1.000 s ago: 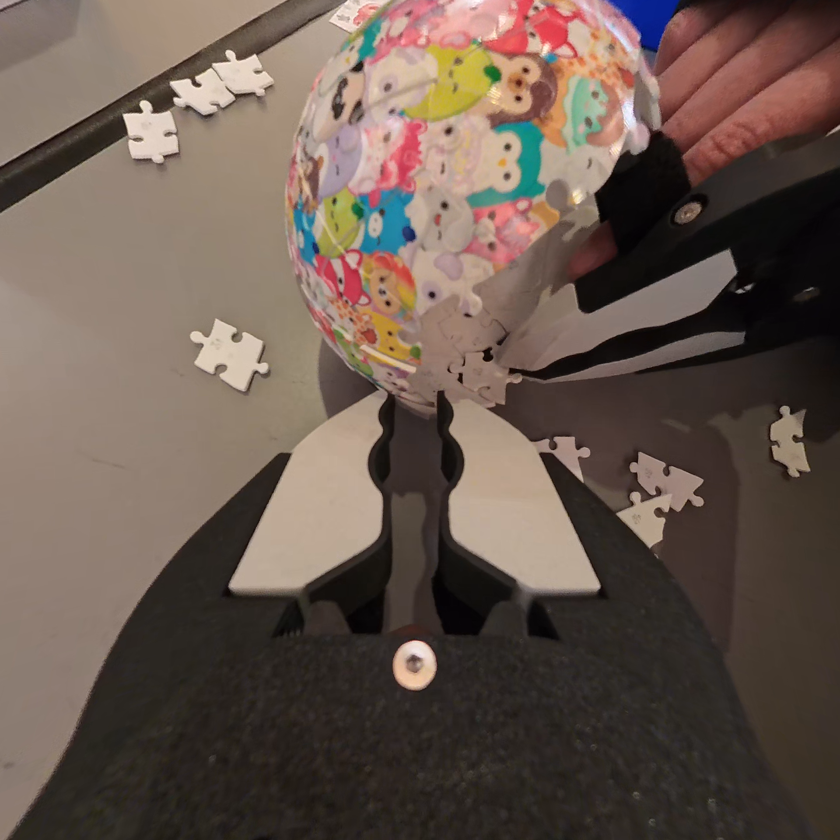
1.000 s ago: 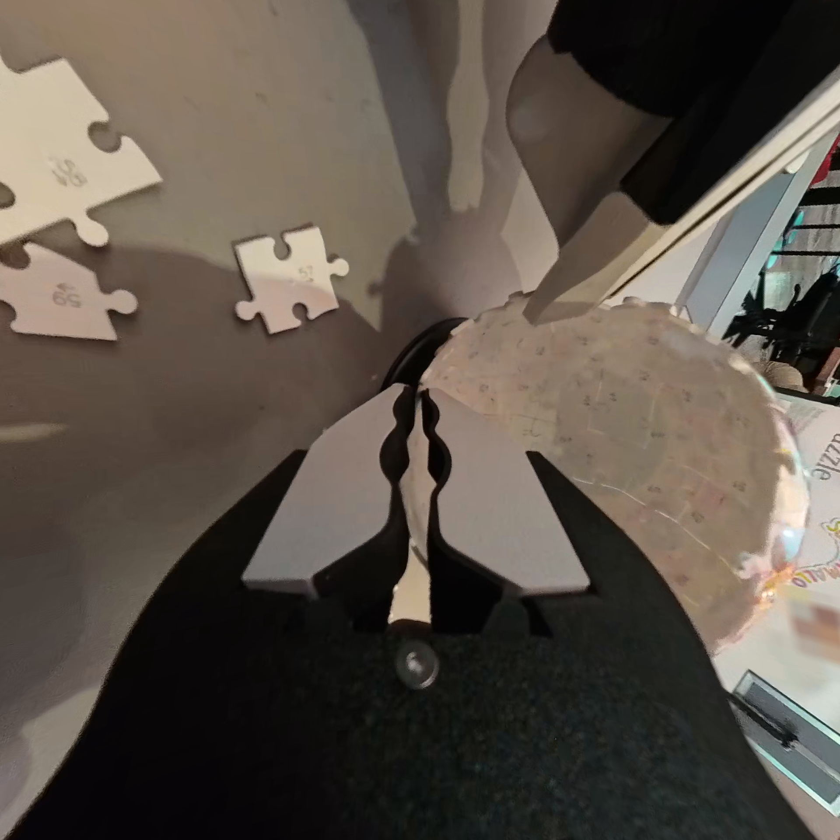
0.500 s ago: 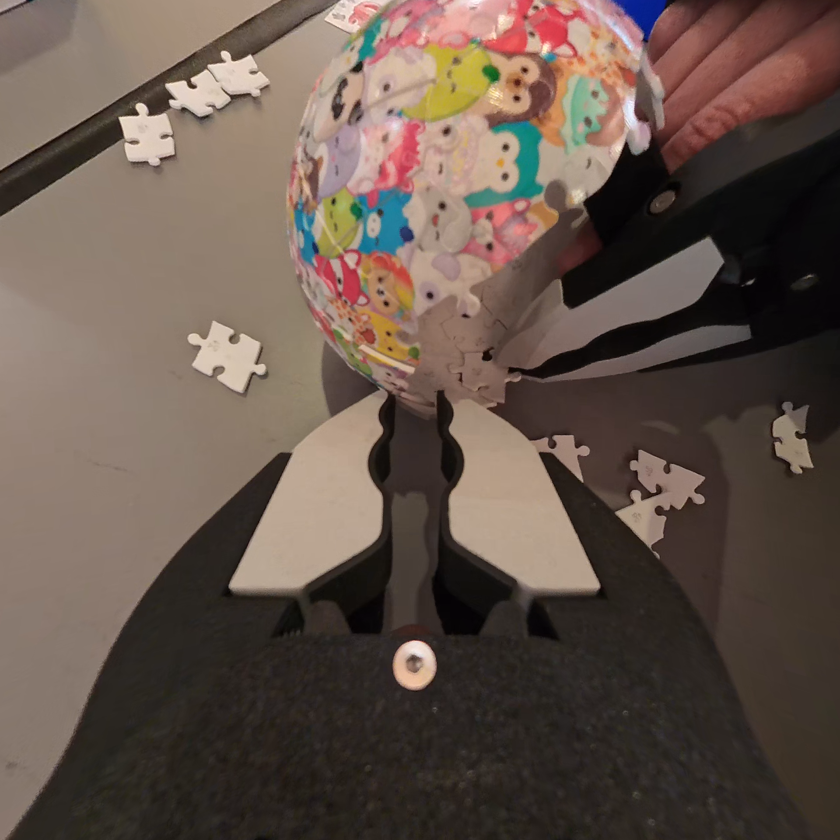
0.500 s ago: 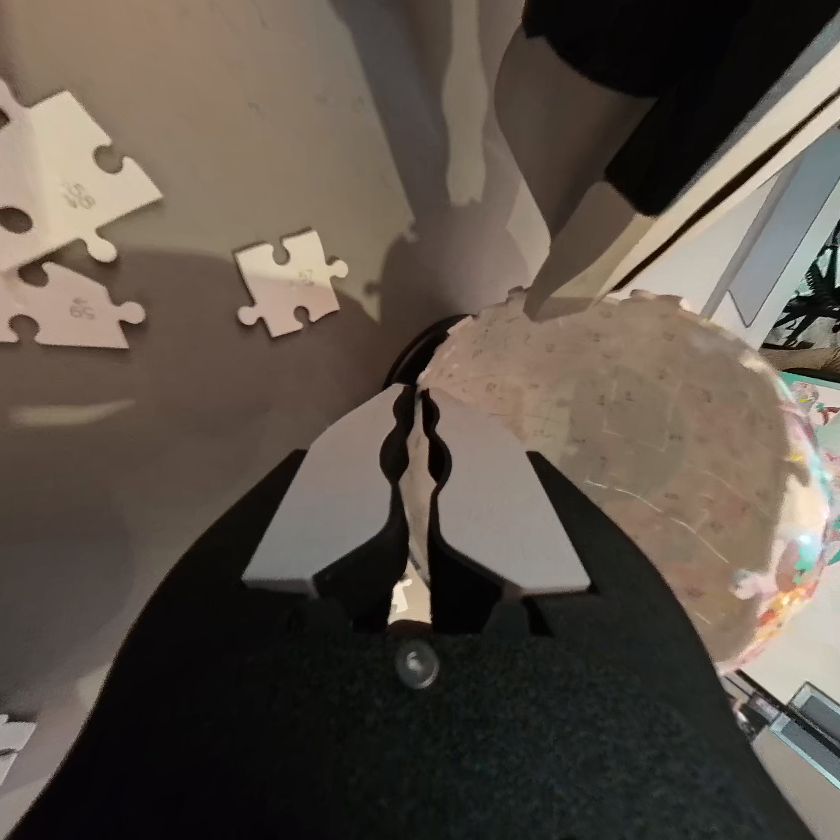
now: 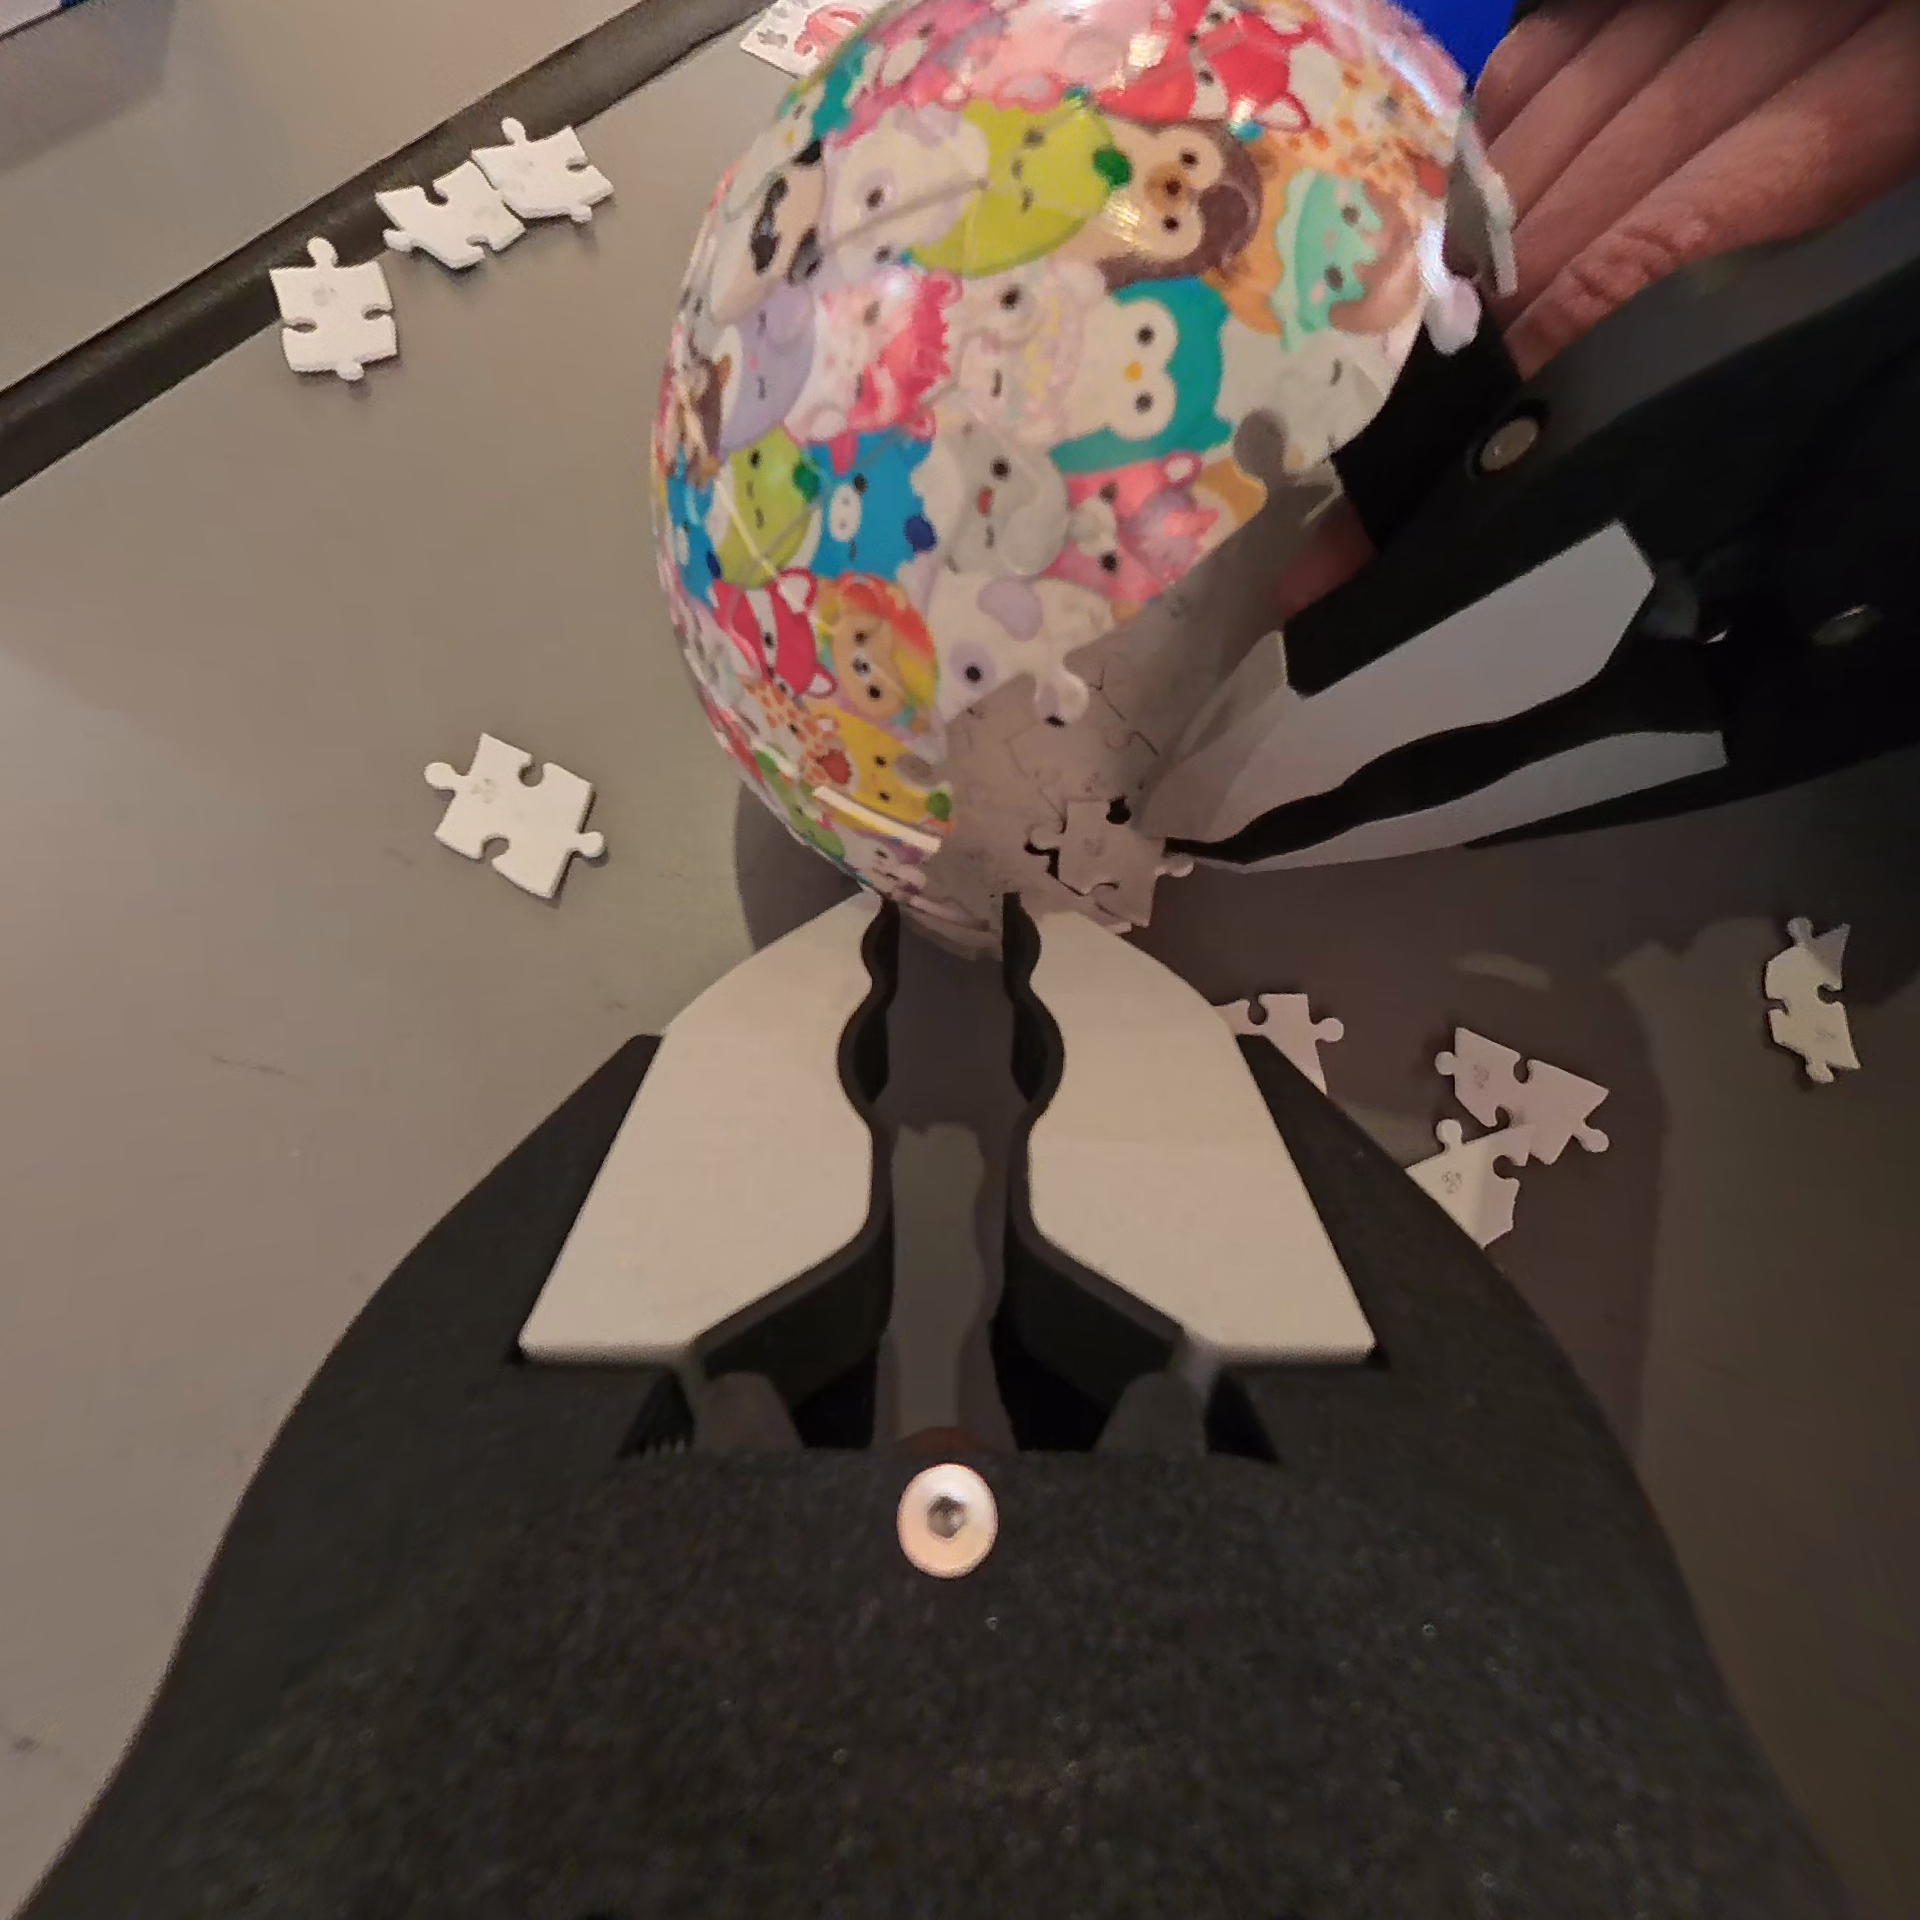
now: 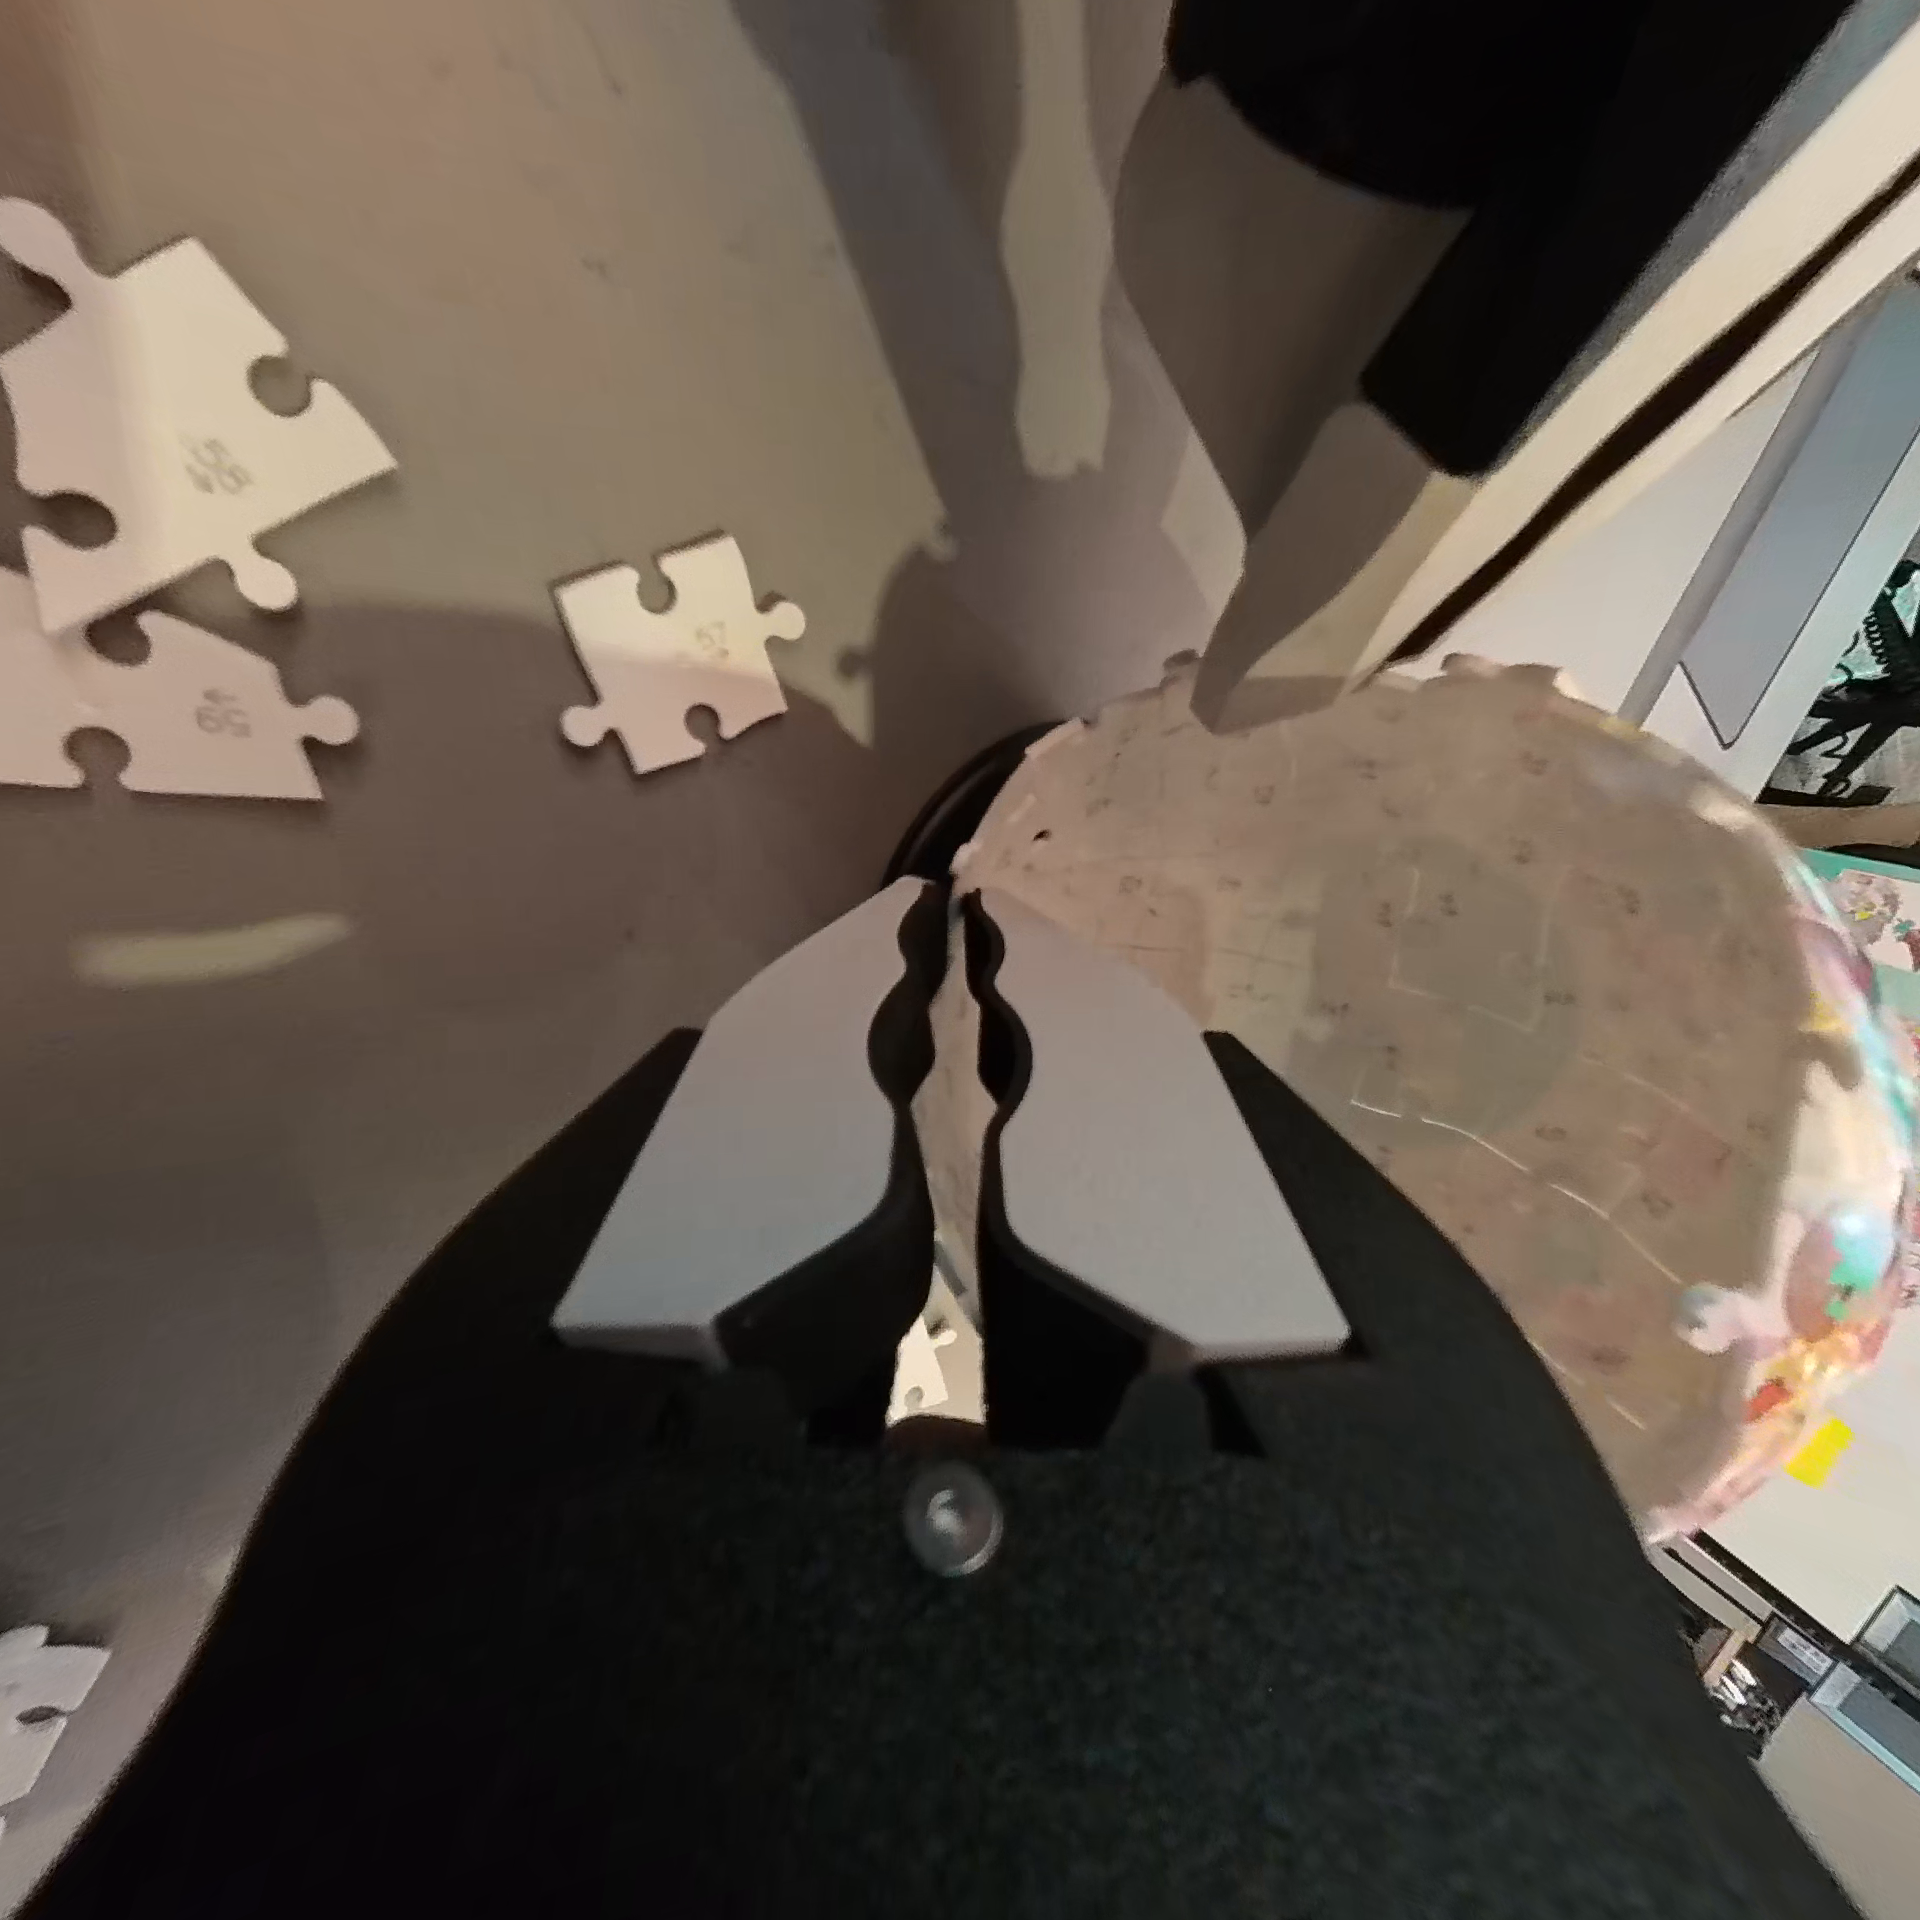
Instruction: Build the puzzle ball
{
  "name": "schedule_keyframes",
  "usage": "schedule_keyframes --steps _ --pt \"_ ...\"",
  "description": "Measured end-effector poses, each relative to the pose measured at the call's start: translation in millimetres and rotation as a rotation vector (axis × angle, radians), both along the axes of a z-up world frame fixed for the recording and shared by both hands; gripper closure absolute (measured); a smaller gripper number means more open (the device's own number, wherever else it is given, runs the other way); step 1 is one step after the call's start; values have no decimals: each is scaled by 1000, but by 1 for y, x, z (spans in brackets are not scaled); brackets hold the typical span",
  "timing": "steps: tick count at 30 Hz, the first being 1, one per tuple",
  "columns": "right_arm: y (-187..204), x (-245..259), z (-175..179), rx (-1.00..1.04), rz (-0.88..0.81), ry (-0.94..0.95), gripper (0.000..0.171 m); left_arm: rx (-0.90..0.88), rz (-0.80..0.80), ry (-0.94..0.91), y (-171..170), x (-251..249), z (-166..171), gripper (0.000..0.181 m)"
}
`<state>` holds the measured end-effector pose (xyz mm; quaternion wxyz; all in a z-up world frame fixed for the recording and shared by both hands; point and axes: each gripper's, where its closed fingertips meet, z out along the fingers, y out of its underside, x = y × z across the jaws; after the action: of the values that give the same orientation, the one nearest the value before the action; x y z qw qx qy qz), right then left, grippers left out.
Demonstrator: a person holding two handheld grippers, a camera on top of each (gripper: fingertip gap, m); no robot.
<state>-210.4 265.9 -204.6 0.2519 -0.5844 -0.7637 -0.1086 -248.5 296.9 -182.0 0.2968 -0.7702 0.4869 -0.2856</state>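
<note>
Ball (image 5: 1039,447) sits just ahead of your left gripper (image 5: 943,914) — jaws narrow, straddling its lower rim; your right gripper (image 6: 948,894) pinches the rim's open edge.

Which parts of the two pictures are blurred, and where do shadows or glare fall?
Left wrist view: the puzzle ball is slightly soft with glossy glare near its top and casts a shadow on the grey table. Right wrist view: motion blur smears the ball's far edge; a broad shadow darkens the loose pieces.
</note>
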Motion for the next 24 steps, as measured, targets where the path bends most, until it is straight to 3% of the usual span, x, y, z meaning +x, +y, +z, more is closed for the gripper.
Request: schedule_keyframes --steps 16,24 --pt "-8 2 -9 -54 -3 -2 171 -13 3 -17 -4 1 -1 163" --pt "-21 0 10 -11 -17 110 170 -27 2 -29 -4 -1 -2 161"
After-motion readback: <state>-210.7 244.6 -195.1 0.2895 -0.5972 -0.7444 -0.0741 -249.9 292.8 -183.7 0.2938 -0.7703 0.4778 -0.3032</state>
